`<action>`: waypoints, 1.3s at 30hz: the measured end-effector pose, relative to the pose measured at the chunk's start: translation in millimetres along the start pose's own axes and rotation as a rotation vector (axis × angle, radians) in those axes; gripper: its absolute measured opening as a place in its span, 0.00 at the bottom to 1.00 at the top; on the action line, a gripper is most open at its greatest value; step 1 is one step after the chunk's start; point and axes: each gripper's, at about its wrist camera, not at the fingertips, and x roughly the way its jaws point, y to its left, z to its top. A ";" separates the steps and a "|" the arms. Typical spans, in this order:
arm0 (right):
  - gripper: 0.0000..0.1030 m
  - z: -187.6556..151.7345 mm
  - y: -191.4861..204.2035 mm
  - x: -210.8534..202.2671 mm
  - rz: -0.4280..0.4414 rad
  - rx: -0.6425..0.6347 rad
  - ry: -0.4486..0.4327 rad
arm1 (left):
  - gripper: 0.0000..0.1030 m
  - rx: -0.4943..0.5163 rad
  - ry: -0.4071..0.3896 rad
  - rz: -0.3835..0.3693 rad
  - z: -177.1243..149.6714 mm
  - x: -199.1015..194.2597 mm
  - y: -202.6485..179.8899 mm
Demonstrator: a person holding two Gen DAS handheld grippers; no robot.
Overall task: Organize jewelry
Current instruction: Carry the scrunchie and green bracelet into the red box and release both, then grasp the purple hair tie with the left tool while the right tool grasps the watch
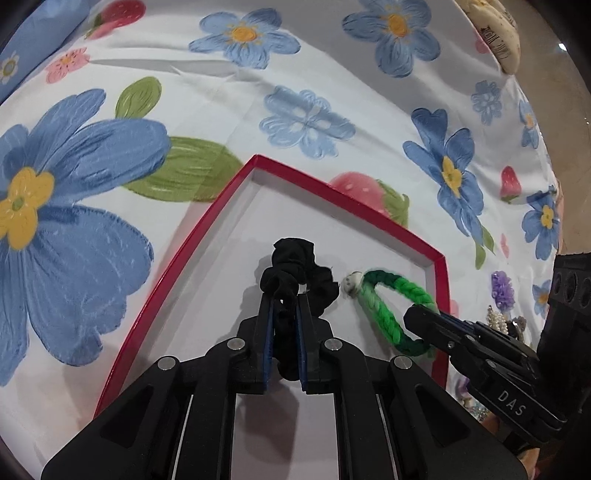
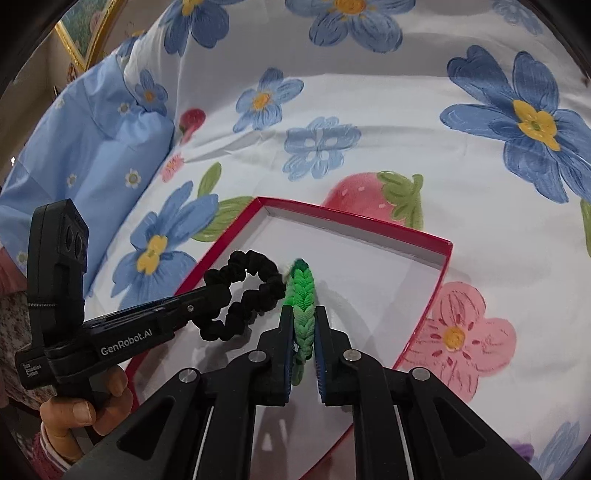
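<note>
A shallow red box with a white inside [image 1: 255,162] [image 2: 445,247] lies on a flowered bedsheet. My left gripper [image 1: 284,299] is shut on a black scrunchie [image 1: 295,262] and holds it over the box's white floor; it also shows in the right wrist view [image 2: 210,291] with the scrunchie [image 2: 251,291]. My right gripper [image 2: 303,314] is shut on a green braided bracelet [image 2: 303,295] inside the box, just right of the scrunchie. In the left wrist view the bracelet [image 1: 388,295] loops from the right gripper [image 1: 413,314] and ends in a small white bead.
A blue pillow [image 2: 81,147] lies at the left of the bed. Loose jewelry, a pearl clip [image 1: 496,317] and a purple piece [image 1: 502,286], lies on the sheet right of the box. A cream object [image 1: 495,33] sits at the far bed edge.
</note>
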 end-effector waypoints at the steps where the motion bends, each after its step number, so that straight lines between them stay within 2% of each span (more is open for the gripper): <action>1: 0.13 0.3 -0.7 2.4 -0.005 -0.002 0.006 | 0.09 -0.002 -0.002 0.004 -0.1 -0.1 0.8; 11: 0.13 0.3 -1.9 8.9 -0.037 -0.016 0.022 | 0.19 0.013 -0.006 0.038 0.1 -0.5 -1.3; 13: 0.13 -0.2 -2.7 10.4 -0.043 -0.017 0.025 | 0.28 0.015 -0.014 0.046 0.3 -2.8 -2.0; 19: 0.14 0.9 -3.9 6.3 -0.026 -0.002 0.008 | 0.42 0.014 -0.047 0.055 0.7 -17.9 -3.8; 24: 0.17 0.0 -2.4 -21.9 0.001 0.014 -0.049 | 0.43 0.012 -0.070 0.039 -4.5 -36.6 -9.6; 26: 0.34 -4.8 -3.6 -35.9 0.007 0.024 -0.067 | 0.44 0.022 -0.079 0.032 -8.6 -43.8 -15.2; 28: 0.44 -12.8 -5.4 -50.0 0.009 0.030 -0.080 | 0.46 0.037 -0.088 0.024 -14.6 -52.1 -23.3; 32: 0.44 -32.2 -13.3 -81.3 0.005 0.062 -0.114 | 0.47 0.068 -0.095 -0.003 -31.1 -68.7 -40.4; 39: 0.45 -72.3 -39.5 -136.4 -0.059 0.134 -0.177 | 0.47 0.152 -0.078 -0.053 -63.8 -83.8 -80.7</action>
